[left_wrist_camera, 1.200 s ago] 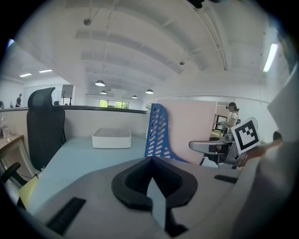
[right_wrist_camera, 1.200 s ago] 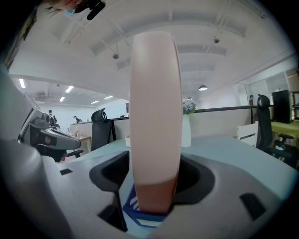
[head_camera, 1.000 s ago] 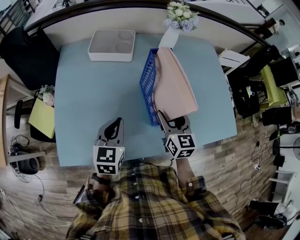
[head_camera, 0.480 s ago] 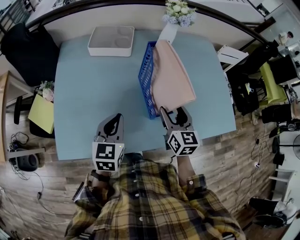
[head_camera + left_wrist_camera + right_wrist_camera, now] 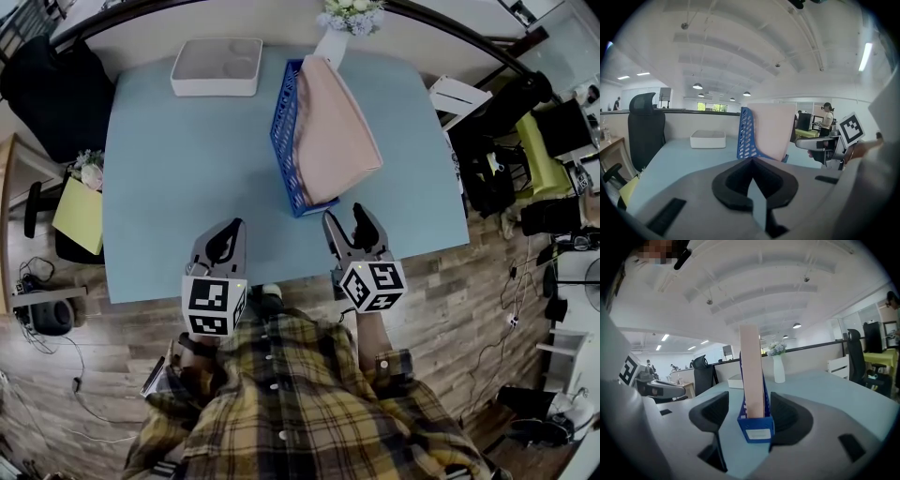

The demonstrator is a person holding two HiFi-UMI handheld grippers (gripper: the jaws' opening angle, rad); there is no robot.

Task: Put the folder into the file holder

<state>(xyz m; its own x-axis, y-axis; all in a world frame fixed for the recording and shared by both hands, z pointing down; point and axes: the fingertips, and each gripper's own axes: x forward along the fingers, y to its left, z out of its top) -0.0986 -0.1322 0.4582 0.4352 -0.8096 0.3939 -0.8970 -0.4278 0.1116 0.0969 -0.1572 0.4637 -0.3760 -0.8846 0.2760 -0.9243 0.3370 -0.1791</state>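
Observation:
A pink folder (image 5: 336, 131) stands inside the blue file holder (image 5: 283, 141) on the light blue table (image 5: 187, 197), leaning right. My right gripper (image 5: 345, 216) is open just in front of the holder's near end, apart from it. In the right gripper view the folder (image 5: 752, 371) and the holder (image 5: 758, 430) show between the spread jaws of my right gripper (image 5: 750, 411). My left gripper (image 5: 234, 227) is shut and empty near the table's front edge, left of the holder. The left gripper view shows the holder (image 5: 745, 133) and the folder (image 5: 771, 131) ahead.
A white box (image 5: 216, 67) lies at the table's back left. A white vase with flowers (image 5: 342, 23) stands right behind the holder. A black chair (image 5: 47, 94) and a yellow seat (image 5: 77, 211) are off the table's left side.
My right gripper has let go of the folder's near corner, opened and drawn back toward the person. The folder stays in the holder. The left gripper has barely moved.

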